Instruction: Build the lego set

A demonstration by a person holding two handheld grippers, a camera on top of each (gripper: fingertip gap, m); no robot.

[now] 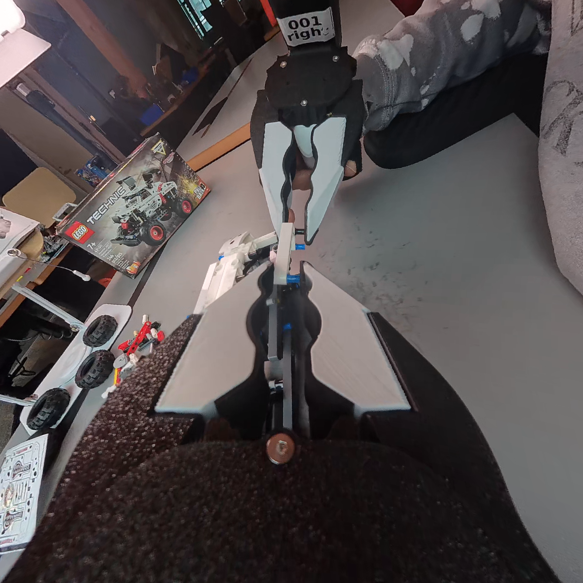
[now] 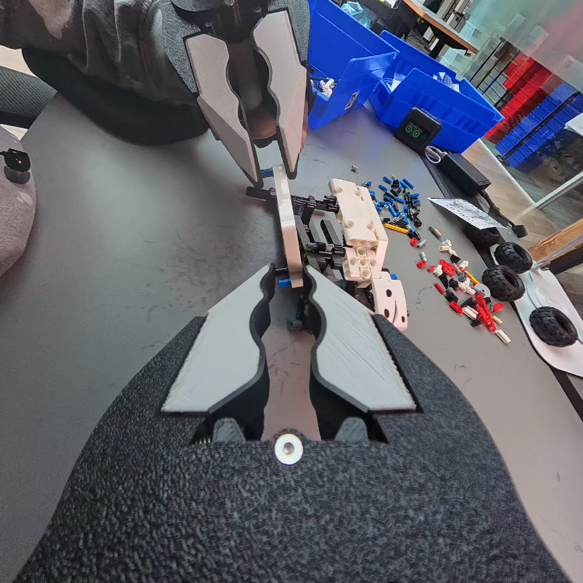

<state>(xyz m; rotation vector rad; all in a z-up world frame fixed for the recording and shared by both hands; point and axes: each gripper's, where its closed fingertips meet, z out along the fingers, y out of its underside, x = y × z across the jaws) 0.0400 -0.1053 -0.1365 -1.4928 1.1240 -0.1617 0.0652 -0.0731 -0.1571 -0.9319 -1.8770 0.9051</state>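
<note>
Right wrist view shows both the right gripper (image 2: 288, 273) and left gripper (image 2: 274, 176) pinching one white panel (image 2: 287, 227); uneven squeezing could pop its blue pins (image 2: 284, 281) loose.

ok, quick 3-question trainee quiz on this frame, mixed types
1. True or false: both grippers close around the same white panel.
2. How many loose tyres lie near the red parts? A) two B) three C) five
3. Fill in: the bins behind the build are ____.

Key:
1. True. The left gripper and the right gripper take opposite ends.
2. B. Three tyres show in each view.
3. Blue, as the bins show in the right wrist view.
</note>
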